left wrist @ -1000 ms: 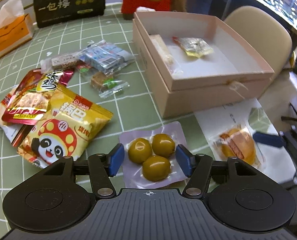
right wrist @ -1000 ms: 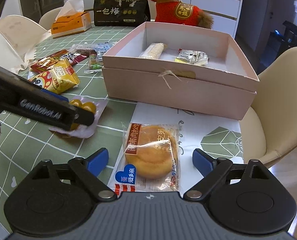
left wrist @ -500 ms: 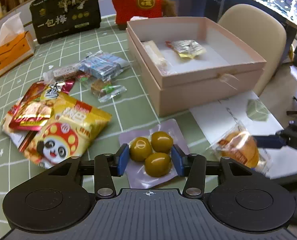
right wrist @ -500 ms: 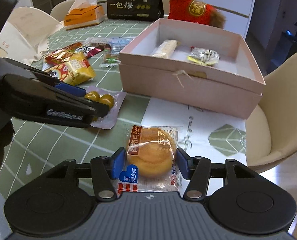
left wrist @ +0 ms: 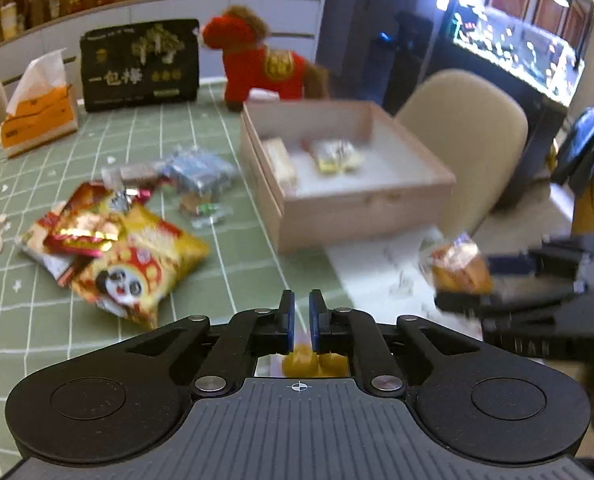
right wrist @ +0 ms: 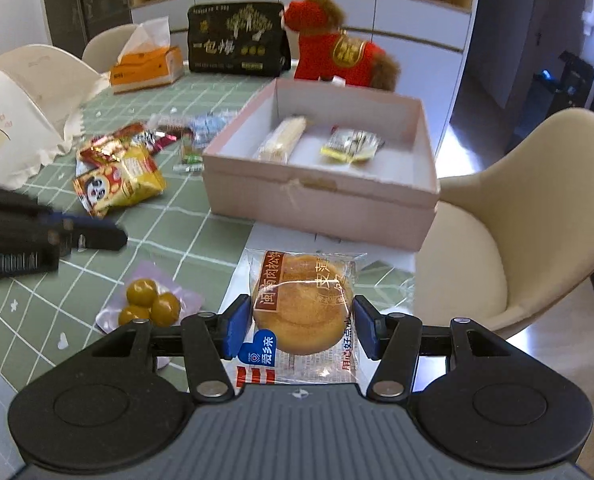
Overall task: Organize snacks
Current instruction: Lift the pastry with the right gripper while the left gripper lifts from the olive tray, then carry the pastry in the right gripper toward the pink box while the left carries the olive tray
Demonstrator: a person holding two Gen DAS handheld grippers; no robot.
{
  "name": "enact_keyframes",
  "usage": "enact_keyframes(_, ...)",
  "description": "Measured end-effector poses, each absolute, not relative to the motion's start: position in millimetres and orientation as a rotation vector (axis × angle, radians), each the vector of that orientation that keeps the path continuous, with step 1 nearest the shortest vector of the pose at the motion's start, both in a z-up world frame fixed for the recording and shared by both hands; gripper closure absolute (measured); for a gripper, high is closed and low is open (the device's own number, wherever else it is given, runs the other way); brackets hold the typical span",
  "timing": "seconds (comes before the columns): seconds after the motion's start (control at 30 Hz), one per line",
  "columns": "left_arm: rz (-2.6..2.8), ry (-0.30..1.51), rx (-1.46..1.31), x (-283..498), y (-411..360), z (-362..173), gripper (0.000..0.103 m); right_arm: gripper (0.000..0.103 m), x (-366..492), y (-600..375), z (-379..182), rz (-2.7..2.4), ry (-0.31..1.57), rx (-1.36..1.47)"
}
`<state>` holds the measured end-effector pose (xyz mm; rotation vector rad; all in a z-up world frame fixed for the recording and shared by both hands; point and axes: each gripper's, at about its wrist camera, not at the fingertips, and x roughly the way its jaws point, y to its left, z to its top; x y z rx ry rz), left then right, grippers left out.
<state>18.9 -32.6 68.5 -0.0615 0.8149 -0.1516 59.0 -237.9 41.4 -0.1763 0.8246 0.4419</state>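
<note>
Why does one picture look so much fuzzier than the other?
Left wrist view: motion-smeared throughout, even the pink box and panda bag. Right wrist view: crisp on the wrapped pastry; only the left tongs streak at its edge. Both curve straight lines outward.

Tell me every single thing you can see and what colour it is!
table: one, green checked cloth.
box: one, pink, open, on the table.
pale bar: one, inside the box.
yellow packet: one, inside the box.
panda bag: one, yellow, left of the box.
small sweets: several, blue and clear, beside the box.
olive pouch: one, three green balls, lying on the table.
tissue box: one, orange, far edge.
black bag: one, far edge.
plush horse: one, red, behind the box.
chair: one, beige, right.
left gripper: black, shut, empty.
right gripper: black, shut on the golden pastry packet.
</note>
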Motion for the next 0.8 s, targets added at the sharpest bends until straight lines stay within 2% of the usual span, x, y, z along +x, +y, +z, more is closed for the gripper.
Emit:
enact_keyframes(0.13,-0.172,0.89,-0.119,25.9,-31.8,61.5,0.088,0.048,52.2,-238.7,39.8,0.449,0.825,-0.179)
enact_keyframes(0.37,-0.173,1.007,0.022,13.9,-60.2,29.2,0.083,0.048,47.0,-233.8,19.3,0.455,0.878,-0.175)
enact_keyframes(0.47,-0.19,1.015,0.074,11.8,-70.6,21.4,0.067,0.048,46.0,-234.9,15.1,0.444,0.89,-0.158)
enact_keyframes(0.53,-0.206,1.003,0.09,10.9,-73.8,19.6,0.063,0.048,46.0,-236.2,13.3,0.437,0.897,-0.147)
enact_keyframes(0.67,-0.192,1.009,0.064,13.3,-72.0,17.7,0.062,0.048,42.8,-237.5,9.5,0.433,0.91,-0.148)
enact_keyframes(0.7,-0.178,1.058,0.046,16.4,-70.3,12.4,0.062,0.048,41.7,-237.8,9.1,0.434,0.91,-0.151)
enact_keyframes(0.8,-0.174,1.03,0.013,13.5,-66.8,11.6,0.06,0.048,39.1,-238.2,9.3,0.433,0.908,-0.151)
